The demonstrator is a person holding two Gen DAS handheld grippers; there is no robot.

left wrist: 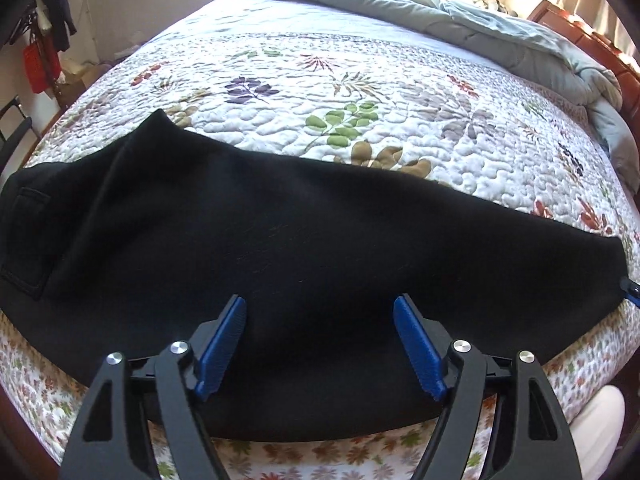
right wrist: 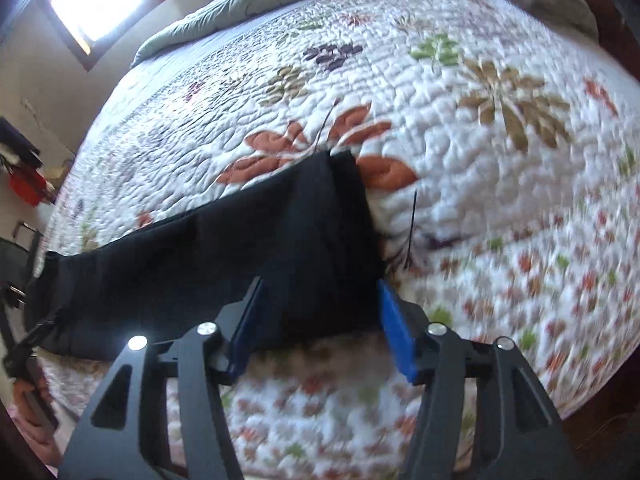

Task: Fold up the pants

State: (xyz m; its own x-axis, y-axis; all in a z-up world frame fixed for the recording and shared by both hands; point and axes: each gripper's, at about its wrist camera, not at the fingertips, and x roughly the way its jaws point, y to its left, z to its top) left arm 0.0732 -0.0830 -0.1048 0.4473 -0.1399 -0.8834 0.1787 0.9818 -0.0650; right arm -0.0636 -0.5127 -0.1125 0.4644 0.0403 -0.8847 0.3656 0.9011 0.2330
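Black pants [left wrist: 280, 240] lie folded lengthwise along the near edge of the bed, waist and back pocket [left wrist: 28, 236] at the left, leg ends at the right. My left gripper [left wrist: 320, 320] is open and empty, hovering over the middle of the legs. In the right wrist view the leg ends [right wrist: 312, 232] lie flat on the quilt. My right gripper [right wrist: 320, 300] is open around the near corner of the leg ends, with the fabric between its blue fingers [right wrist: 394, 320]. Its tip also shows at the right edge of the left wrist view [left wrist: 632, 292].
A floral quilt [left wrist: 360, 100] covers the bed. A grey-blue comforter [left wrist: 500, 28] is bunched along the far side by a wooden headboard [left wrist: 600, 40]. Clothes hang at the far left [left wrist: 44, 40]. A loose black thread [right wrist: 412, 232] lies beside the leg ends.
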